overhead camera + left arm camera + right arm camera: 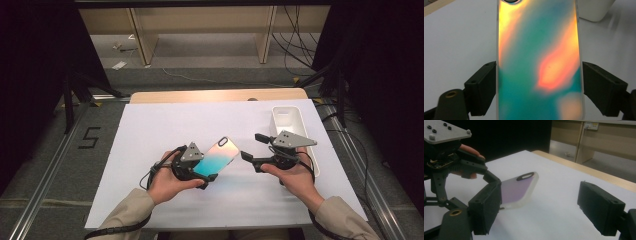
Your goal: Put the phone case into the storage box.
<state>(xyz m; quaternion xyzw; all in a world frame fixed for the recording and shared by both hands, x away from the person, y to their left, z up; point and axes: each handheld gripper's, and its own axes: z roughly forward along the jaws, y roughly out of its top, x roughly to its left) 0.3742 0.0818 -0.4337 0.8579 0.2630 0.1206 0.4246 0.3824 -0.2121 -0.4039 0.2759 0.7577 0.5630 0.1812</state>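
An iridescent teal-and-orange phone case (221,154) sits in my left gripper (204,169), which is shut on its long sides near the lower end. In the left gripper view the case (539,62) fills the gap between the two black pads (482,87). Its camera cut-out end points up and away from the hand. My right gripper (254,146) stands open just right of the case and points at it, with nothing between its jaws. In the right gripper view the case (517,190) looks purple and tilted, a little beyond the open right gripper (541,202).
A white sheet (165,130) covers the table, with a wooden strip (215,95) bare at the far edge. A white rectangular tray (290,117) stands at the back right, behind my right gripper. Dark stands and cables flank the table.
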